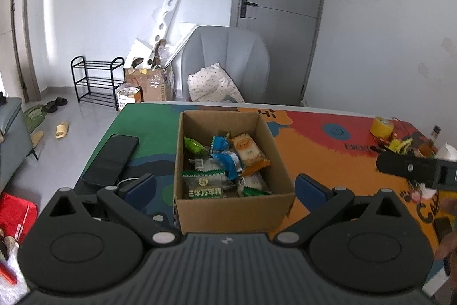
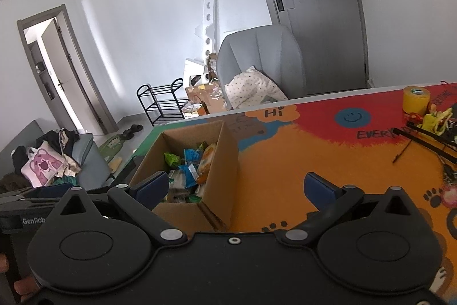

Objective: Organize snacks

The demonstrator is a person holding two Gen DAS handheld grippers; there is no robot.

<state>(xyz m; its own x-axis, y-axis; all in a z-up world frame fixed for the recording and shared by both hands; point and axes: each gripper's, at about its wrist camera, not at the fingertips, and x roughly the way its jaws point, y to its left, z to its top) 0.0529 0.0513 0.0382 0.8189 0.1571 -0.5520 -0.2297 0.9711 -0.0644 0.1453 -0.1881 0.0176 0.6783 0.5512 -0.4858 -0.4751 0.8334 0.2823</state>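
Hovering above the near wall of the cardboard box point(image 1: 228, 207), the left gripper point(image 1: 225, 187) has its fingers spread wide and empty. The snacks point(image 1: 225, 165) lie packed inside, straight ahead between those fingers. The right gripper point(image 2: 235, 187), equally spread and empty, sits beside the box's right wall, so the left is nearer. Loose items point(image 2: 434, 119) remain far right on the tabletop point(image 2: 314, 150), likely next.
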